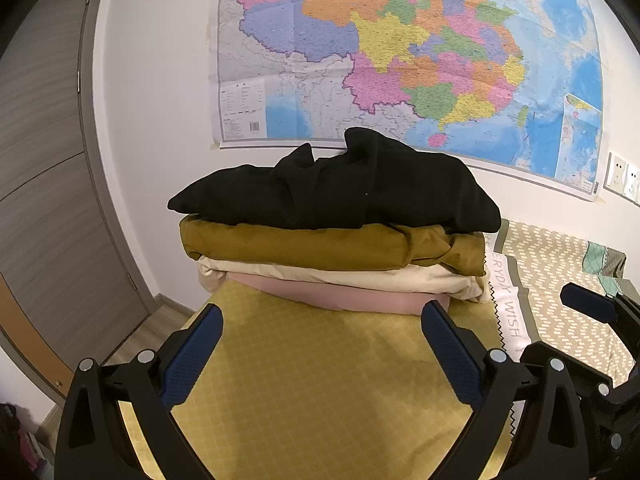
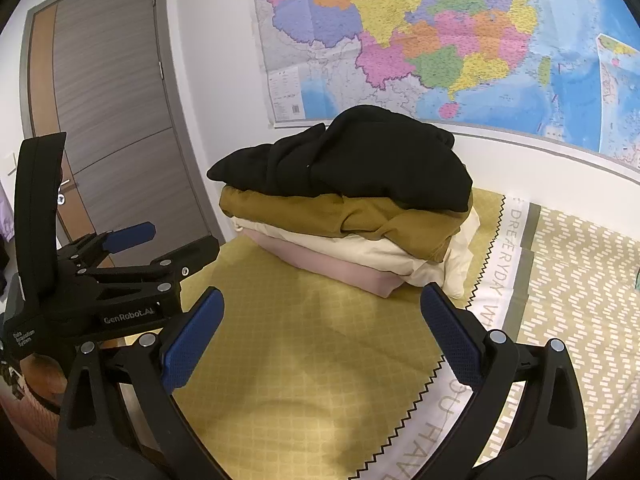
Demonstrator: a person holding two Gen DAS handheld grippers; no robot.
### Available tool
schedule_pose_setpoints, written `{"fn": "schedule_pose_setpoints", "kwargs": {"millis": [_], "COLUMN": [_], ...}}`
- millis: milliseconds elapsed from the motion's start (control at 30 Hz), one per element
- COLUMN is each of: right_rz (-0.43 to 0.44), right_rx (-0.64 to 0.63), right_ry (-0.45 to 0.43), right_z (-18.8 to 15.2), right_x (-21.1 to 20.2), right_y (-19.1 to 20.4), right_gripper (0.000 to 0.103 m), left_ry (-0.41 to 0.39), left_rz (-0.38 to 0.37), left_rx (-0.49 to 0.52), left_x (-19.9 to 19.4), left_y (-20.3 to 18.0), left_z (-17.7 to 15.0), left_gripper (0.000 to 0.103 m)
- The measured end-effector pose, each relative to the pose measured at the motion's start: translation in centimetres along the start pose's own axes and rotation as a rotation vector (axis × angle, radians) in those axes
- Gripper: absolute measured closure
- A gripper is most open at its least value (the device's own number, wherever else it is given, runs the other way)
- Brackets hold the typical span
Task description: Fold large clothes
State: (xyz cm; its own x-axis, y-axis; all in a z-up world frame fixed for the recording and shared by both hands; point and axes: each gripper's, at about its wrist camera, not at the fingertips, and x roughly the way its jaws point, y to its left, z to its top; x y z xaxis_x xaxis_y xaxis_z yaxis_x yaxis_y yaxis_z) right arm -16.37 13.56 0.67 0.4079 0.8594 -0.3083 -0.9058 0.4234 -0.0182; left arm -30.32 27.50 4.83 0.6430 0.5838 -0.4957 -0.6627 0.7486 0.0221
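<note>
Apparently most folding is done: on a bed under a yellow checked cover (image 1: 320, 368), a stack of four folded garments (image 1: 336, 248) sits near the wall, a rumpled black garment (image 1: 340, 188) on top. No unfolded clothing shows. Left gripper (image 1: 320, 344) and right gripper (image 2: 320, 332) hover just short of the stack, fingers spread, empty.

Black garment (image 1: 340, 188) atop mustard (image 1: 320, 246), cream (image 1: 340, 276), pink folds (image 1: 340, 296); yellow checked bedspread (image 1: 320, 368).
</note>
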Motion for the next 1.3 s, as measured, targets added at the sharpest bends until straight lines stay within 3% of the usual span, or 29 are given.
{"fn": "schedule_pose_setpoints", "kwargs": {"millis": [1300], "right_rz": [-0.001], "right_rx": [0.017], "right_ry": [0.011], "right_z": [-0.5], "right_x": [0.0], "right_y": [0.1], "right_gripper": [0.006], "left_ry": [0.007], "left_rz": [-0.002], "left_rx": [-0.025], "left_x": [0.0], "left_y": [-0.3], "left_z": [-1.1], "left_gripper": [0.007]}}
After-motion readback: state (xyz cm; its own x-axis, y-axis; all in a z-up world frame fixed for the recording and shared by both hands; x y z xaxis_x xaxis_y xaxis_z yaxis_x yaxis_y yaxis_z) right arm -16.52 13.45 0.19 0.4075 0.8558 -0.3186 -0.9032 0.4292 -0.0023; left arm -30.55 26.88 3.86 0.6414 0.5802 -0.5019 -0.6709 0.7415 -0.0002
